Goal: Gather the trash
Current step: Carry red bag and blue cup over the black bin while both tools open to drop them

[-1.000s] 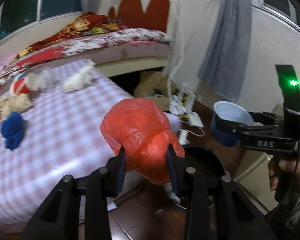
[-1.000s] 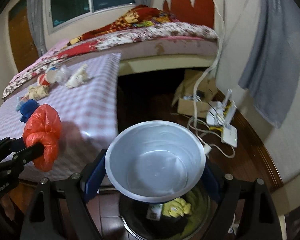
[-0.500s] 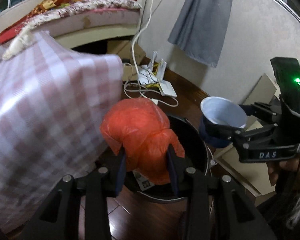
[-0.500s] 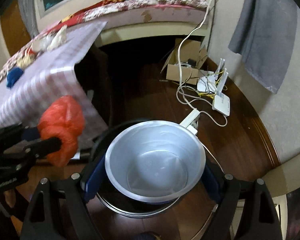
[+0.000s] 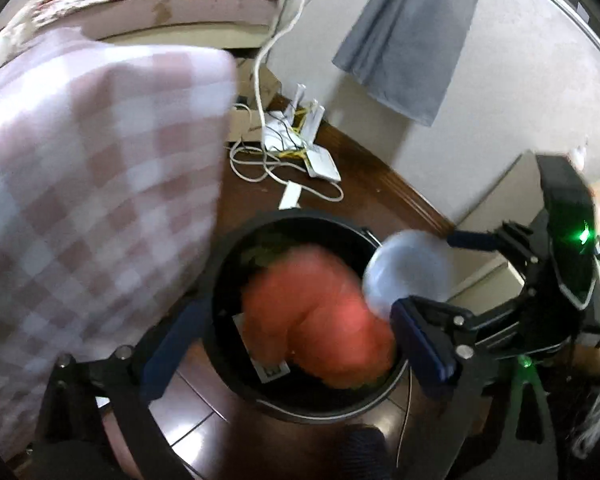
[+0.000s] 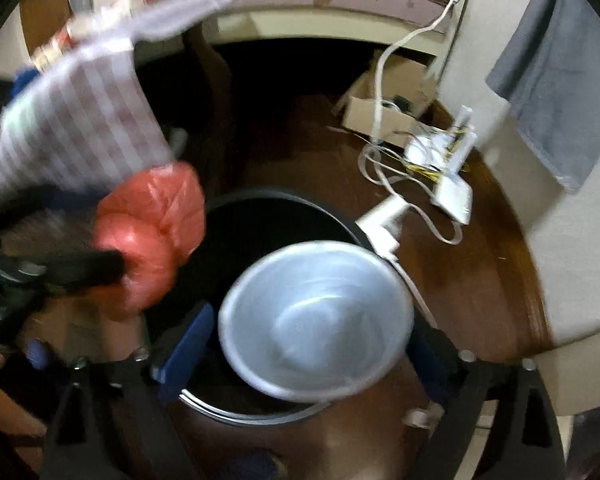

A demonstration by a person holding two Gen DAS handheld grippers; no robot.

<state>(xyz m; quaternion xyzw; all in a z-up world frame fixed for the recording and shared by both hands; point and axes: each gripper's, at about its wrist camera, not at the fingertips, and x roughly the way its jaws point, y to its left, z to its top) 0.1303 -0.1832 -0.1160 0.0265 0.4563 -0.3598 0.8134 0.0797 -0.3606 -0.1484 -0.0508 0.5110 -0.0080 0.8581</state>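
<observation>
A black trash bin (image 5: 220,280) (image 6: 284,204) stands on the wood floor below both grippers. My left gripper (image 5: 296,344) is open; the crumpled orange plastic bag (image 5: 316,320) is blurred, loose between the spread fingers, over the bin's mouth. In the right wrist view the bag (image 6: 152,228) is at the bin's left rim beside the left gripper. My right gripper (image 6: 312,344) is open; the white paper cup (image 6: 316,320) (image 5: 408,272) is blurred and tilted, free between the fingers above the bin.
A table with a pink checked cloth (image 5: 80,180) hangs close on the left. A white power strip (image 6: 380,228), routers (image 6: 452,188), loose cables and a cardboard box (image 6: 380,108) lie on the floor behind the bin. A grey cloth (image 5: 412,40) hangs on the wall.
Both grippers have come down over the bin and opened. The orange bag and the paper cup have left the fingers and are dropping toward the bin.
</observation>
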